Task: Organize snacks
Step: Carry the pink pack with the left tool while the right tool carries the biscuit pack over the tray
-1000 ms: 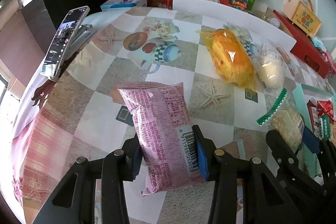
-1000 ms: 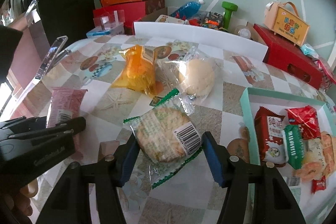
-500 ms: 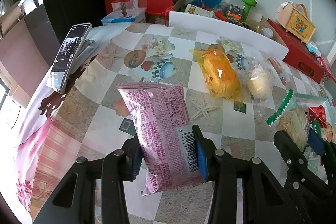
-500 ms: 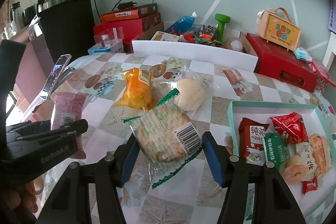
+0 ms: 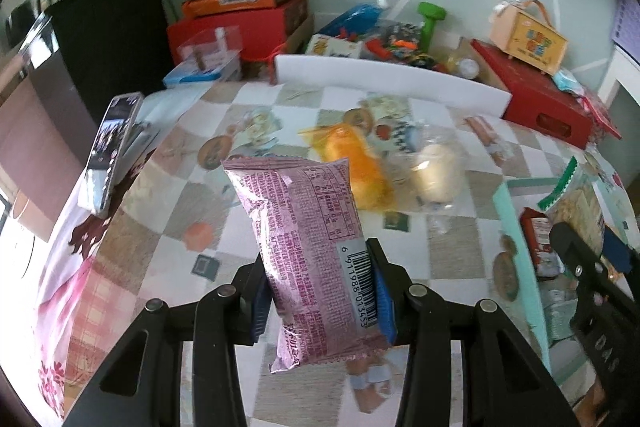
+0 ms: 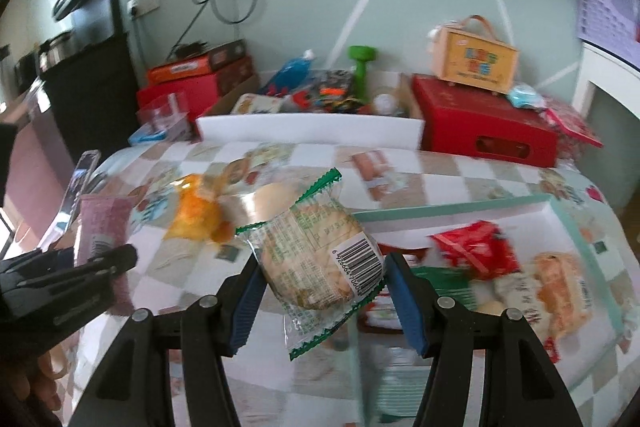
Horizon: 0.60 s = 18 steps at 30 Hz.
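Observation:
My left gripper (image 5: 320, 291) is shut on a pink snack packet (image 5: 304, 243) and holds it above the checked tablecloth. My right gripper (image 6: 322, 291) is shut on a clear, green-edged cracker packet (image 6: 316, 263) and holds it above the near left edge of the teal tray (image 6: 452, 209). The tray holds several snacks, among them a red packet (image 6: 476, 247). An orange packet (image 5: 356, 167) and a clear-wrapped bun (image 5: 434, 175) lie on the table. The right gripper with its packet shows at the right of the left wrist view (image 5: 576, 211).
A phone on a stand (image 5: 112, 147) leans at the table's left edge. A white board (image 5: 392, 87) stands along the far edge. Behind it are red boxes (image 6: 484, 131), toys, a green dumbbell (image 6: 362, 67) and a small yellow case (image 6: 474, 59).
Both grippers have risen with their packets, lifting them off the table. The right gripper has also moved right, over the tray's edge.

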### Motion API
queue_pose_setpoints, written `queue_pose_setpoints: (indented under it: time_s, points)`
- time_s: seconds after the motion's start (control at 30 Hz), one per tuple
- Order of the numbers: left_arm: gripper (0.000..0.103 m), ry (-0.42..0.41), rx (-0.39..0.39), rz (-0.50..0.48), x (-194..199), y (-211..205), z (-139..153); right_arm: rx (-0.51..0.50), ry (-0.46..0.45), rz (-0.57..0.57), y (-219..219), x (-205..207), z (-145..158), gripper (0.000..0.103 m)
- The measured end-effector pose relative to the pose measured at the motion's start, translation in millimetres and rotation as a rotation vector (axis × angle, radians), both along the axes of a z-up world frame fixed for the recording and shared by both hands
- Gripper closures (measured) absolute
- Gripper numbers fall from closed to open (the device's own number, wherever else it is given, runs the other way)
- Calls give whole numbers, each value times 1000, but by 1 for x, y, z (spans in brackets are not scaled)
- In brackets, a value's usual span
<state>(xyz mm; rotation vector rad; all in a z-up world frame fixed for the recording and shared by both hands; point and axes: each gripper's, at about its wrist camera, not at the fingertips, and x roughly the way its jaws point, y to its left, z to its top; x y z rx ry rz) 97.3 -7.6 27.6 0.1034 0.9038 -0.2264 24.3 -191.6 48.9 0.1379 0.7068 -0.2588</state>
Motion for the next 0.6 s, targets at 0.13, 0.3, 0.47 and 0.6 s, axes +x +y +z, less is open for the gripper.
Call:
queue_pose_setpoints:
  time_s: [0.13,0.3,0.47,0.6]
  points:
    - [58,-14,-3,-41,-6,-18,6,15,-12,-85,-30,-11,4,40]
    - [58,-36,7,-98,-14,-43,12,41,-23,-169,-62,-25,7,40]
    - [58,-44,4,-155,-24,-69,17,51,-19,-234,-88,-37,7,40]
    - [58,-47,16,-187,-29,-87,18,67,-9,-284,-106,-47,5,40]
